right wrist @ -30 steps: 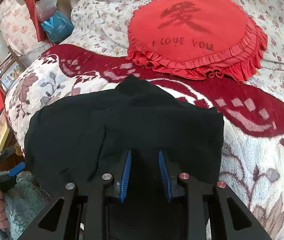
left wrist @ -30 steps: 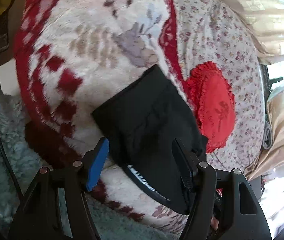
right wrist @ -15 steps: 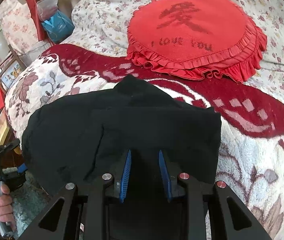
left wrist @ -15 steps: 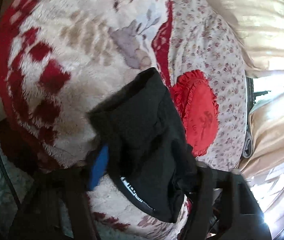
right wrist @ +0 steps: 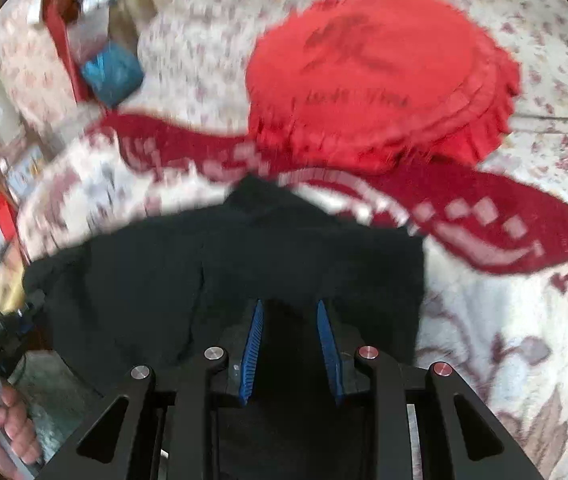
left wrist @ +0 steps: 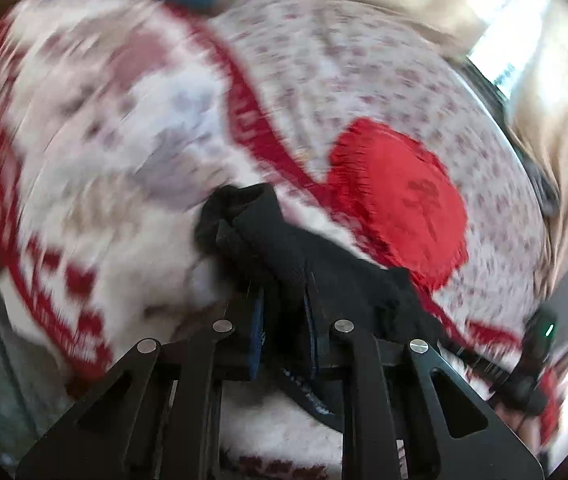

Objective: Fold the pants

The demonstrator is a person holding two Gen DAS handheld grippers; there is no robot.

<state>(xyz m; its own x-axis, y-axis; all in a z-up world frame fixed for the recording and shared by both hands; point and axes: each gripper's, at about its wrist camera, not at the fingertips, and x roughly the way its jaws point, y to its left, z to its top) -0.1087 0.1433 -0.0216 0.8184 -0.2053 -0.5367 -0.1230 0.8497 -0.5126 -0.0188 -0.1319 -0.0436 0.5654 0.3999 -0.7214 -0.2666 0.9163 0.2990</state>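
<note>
Both fisheye views were heavily motion-smeared, the bed pattern streaked and bent toward the rims. Daylight blew out the window point(left wrist: 512, 36) at two o'clock in the left view. The black pants point(right wrist: 267, 264) showed no detail.

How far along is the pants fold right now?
Done: the black pants lie on the blanket already folded into a compact stack. In hand: the left gripper has just been closing on one edge; the right gripper holds the other. Left: the last fold over.
</note>
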